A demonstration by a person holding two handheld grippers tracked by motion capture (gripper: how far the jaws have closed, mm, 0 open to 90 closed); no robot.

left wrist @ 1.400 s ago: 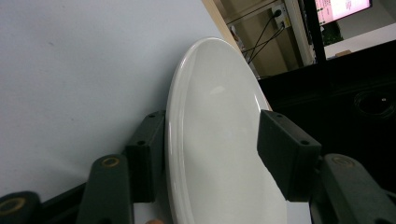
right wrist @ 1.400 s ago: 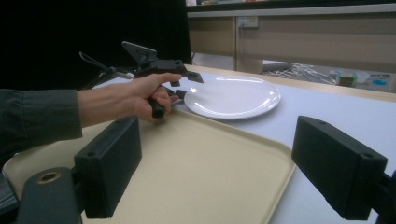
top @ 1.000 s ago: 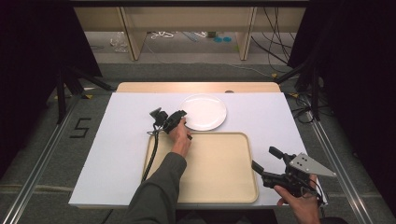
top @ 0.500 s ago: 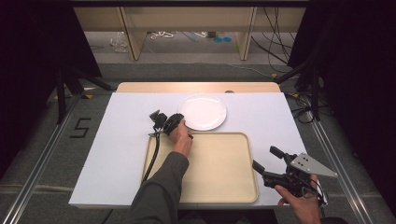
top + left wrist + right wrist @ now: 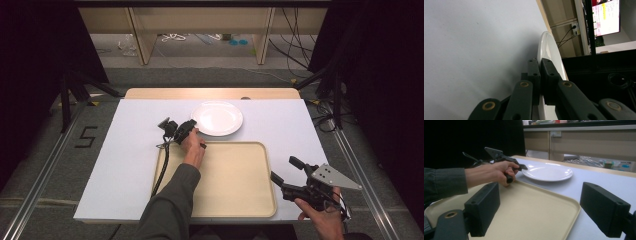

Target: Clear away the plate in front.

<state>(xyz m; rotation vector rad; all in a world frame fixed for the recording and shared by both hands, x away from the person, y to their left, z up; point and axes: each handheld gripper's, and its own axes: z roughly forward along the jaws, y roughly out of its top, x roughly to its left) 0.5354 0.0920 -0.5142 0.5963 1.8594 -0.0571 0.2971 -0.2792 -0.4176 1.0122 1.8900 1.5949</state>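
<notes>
Plate (image 5: 217, 118) is the prize in this one, sitting on the white table cover (image 5: 125, 150) just past the far edge of the tray (image 5: 235, 185), and the left side is finally getting a bite on it. Starting nearest the person: the right gripper (image 5: 287, 170) is hovering low at the near right corner, off the tray's right edge, its jaws standing wide apart with nothing between them, and in its own view those two black pads (image 5: 482, 208) are framing the empty tray (image 5: 531, 210) and the plate (image 5: 547, 171) beyond. That hand is simply waiting. Moving up the tray, the person's left forearm is stretching across its left side, hand wrapped round the left gripper (image 5: 192, 131) right at the plate's near-left rim. And here is the change: a moment ago those jaws were standing apart around the rim, and they have just been closing; now, in the left gripper view, the two pads (image 5: 534, 75) are pinching the thin white rim of the plate (image 5: 549, 50) between them, edge-on. The hand itself is not travelling, only squeezing. So the grasp is looking complete and the plate is resting flat on the cover, not yet lifted. Next job, by the look of it, is a lift and a short carry toward the tray, and a rim pinch like this is inviting the plate to droop or slip. Beyond the table, shelving and loose cables are sitting idle.
</notes>
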